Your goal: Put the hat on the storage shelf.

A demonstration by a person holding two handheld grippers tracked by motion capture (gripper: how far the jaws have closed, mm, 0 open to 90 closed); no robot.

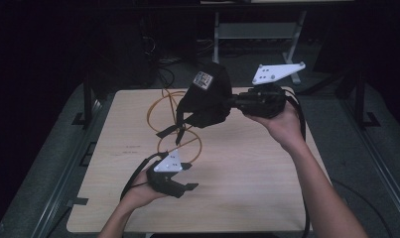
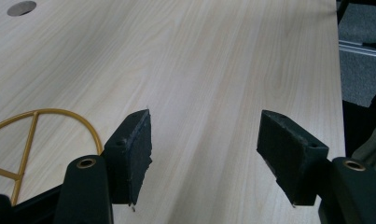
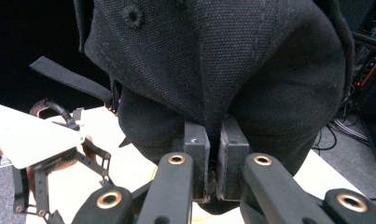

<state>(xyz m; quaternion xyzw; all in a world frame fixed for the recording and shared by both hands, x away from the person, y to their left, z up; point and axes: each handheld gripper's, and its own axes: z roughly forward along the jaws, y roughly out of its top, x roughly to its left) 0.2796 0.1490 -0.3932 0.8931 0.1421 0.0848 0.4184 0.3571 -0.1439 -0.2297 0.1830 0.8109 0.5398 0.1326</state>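
Seen from above: pale wooden table (image 1: 247, 188), dark room beyond. Right gripper (image 1: 235, 101) raised at two o'clock, jaws pinched tight on a fold of a black cap (image 1: 207, 96) hanging clear of the tabletop (strap dangling beneath). Gold wire stand (image 1: 175, 124) lying near table centre, toward eleven o'clock, just under the cap. Left gripper (image 1: 187, 176) low at seven o'clock, jaws spread wide, nothing between them. Probable step: settling cap onto stand. Best done slowly, keeping the pinch firm, steadying the wire with the free tongs.
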